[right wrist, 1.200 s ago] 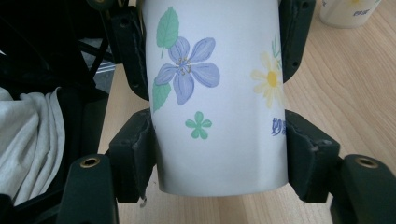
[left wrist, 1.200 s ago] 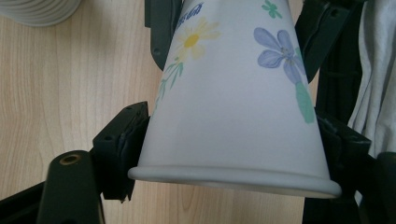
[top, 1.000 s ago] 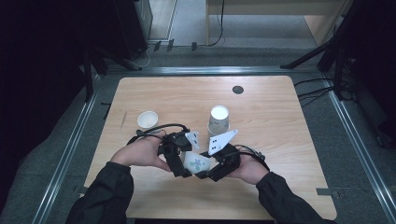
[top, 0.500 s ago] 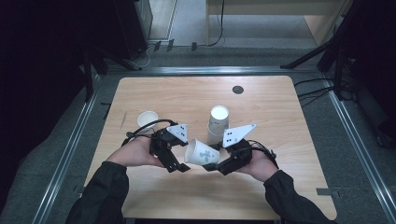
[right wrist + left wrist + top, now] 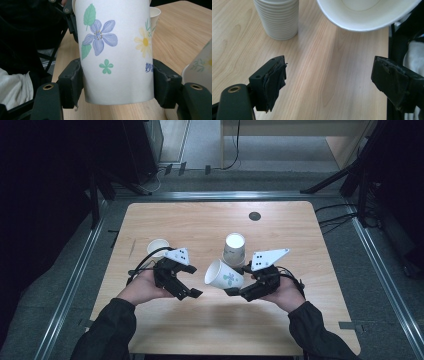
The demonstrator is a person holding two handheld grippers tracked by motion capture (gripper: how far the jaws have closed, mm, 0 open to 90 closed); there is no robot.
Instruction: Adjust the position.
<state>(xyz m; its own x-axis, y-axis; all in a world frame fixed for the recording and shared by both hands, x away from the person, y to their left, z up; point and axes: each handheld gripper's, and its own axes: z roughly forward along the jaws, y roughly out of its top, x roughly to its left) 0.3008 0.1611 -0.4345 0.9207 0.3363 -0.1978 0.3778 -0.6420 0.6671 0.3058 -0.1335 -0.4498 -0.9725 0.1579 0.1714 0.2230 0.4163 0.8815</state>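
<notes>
Right gripper view | flowered cup (image 5: 115, 50) clamped between right tool (image 5: 117, 82) pads

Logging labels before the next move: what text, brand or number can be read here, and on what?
Paper cup held in the right gripper: short blue print beside the yellow flower, partly hidden by a jaw and too blurred to read.
Grey plates on the grippers: black square marks, no words.
Nothing else readable.

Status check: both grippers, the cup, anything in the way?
Right gripper shut on flowered cup, tilted, mouth toward left gripper. Left open, empty, jaws just closing slightly. Cup stack just behind; single cup far left.
</notes>
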